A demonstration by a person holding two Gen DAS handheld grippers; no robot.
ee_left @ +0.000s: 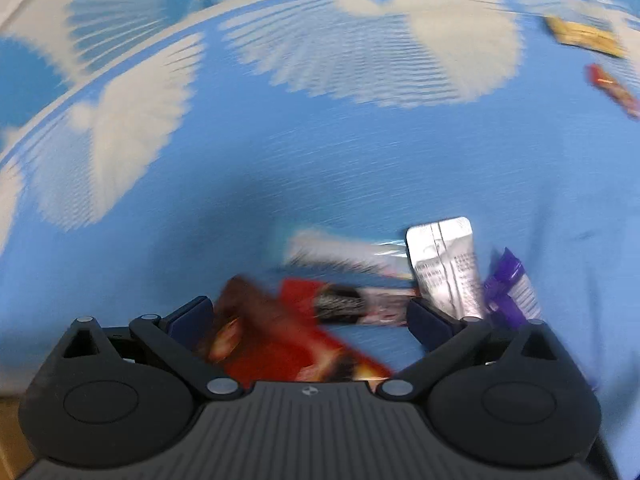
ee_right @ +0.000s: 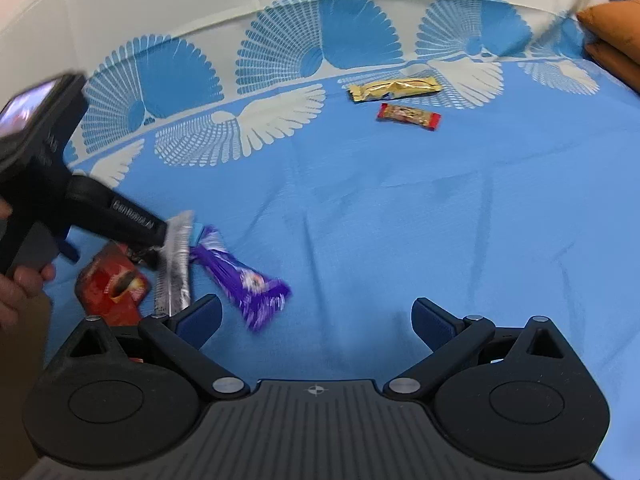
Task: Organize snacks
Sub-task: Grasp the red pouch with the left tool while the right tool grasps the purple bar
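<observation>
left gripper (ee_left: 308,312): yours, spread wide over red packet (ee_left: 280,344)
right gripper (ee_right: 316,318): wide, empty, purple bar (ee_right: 244,280) beside
surface: blue cloth (ee_right: 400,208), gold packet (ee_right: 394,89) near far edge

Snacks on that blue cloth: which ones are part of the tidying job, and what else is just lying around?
Part of the job:
purple packet
silver packet
red packet
gold packet
small red bar
left gripper and right gripper, both open

Just lying about:
blue patterned cloth
orange cushion
</observation>
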